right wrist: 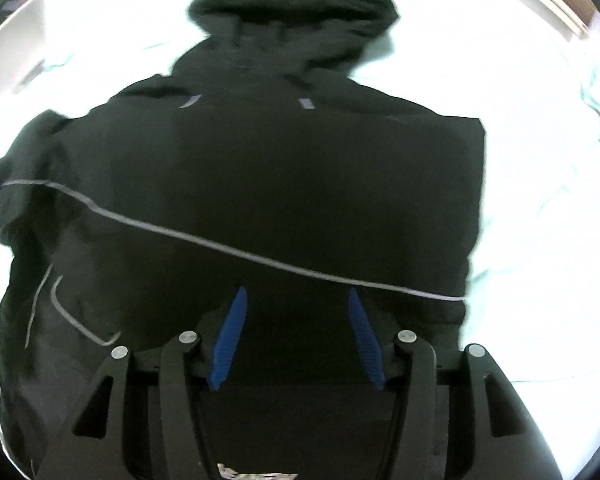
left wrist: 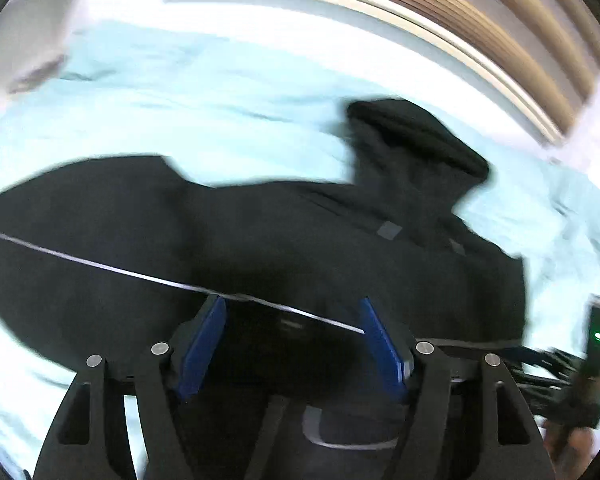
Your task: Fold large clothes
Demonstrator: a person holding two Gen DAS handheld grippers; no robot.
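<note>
A large black hooded jacket (right wrist: 260, 160) lies spread on a pale blue sheet (right wrist: 540, 160), hood (right wrist: 292, 4) at the far end. A thin light stripe (right wrist: 220, 240) runs across its folded edge. It also shows in the left wrist view (left wrist: 260, 232), hood (left wrist: 416, 136) to the right. My left gripper (left wrist: 292, 308) is open just above the jacket, with the stripe (left wrist: 100, 266) between its blue pads (left wrist: 204, 348). My right gripper (right wrist: 296, 296) is open and empty over the jacket's near part.
A wooden headboard or slatted wall (left wrist: 480, 20) runs behind the bed. The right gripper's body (left wrist: 592, 364) shows at the far right of the left wrist view. Bare sheet (left wrist: 180, 92) lies beyond the jacket.
</note>
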